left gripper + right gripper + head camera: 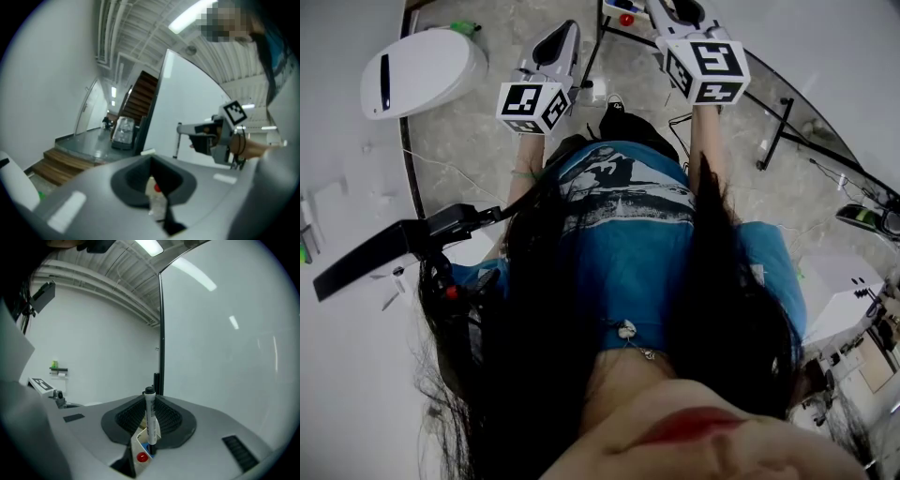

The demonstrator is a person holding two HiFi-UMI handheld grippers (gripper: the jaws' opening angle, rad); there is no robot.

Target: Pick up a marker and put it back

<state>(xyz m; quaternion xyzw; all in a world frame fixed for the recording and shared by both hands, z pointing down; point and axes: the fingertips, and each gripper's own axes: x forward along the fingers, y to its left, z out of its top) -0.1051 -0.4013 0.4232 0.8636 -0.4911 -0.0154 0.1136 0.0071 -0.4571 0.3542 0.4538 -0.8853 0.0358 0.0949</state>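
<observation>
One pale glossy board [229, 338] fills the right half of the right gripper view, with a single black post along its left edge. One brown staircase [140, 101] climbs in the upper centre of the left gripper view. One person in a blue shirt [628, 244] takes up the middle of the head view, arms reaching toward the top of the frame.

There are two tools. The left tool [157, 196] sits low and centre in its own view, its jaws drawn together with nothing between them. The right tool [149, 439] is clenched on the marker. Each tool carries one cube with square markers, two in all: the left cube [532, 105] at upper centre-left of the head view, the right cube [706, 70] at upper centre-right.

One marker [150, 418] is in view: a white barrel with a black cap on top. It stands upright in the right tool's jaws, low and centre in the right gripper view, just in front of the board's post.
</observation>
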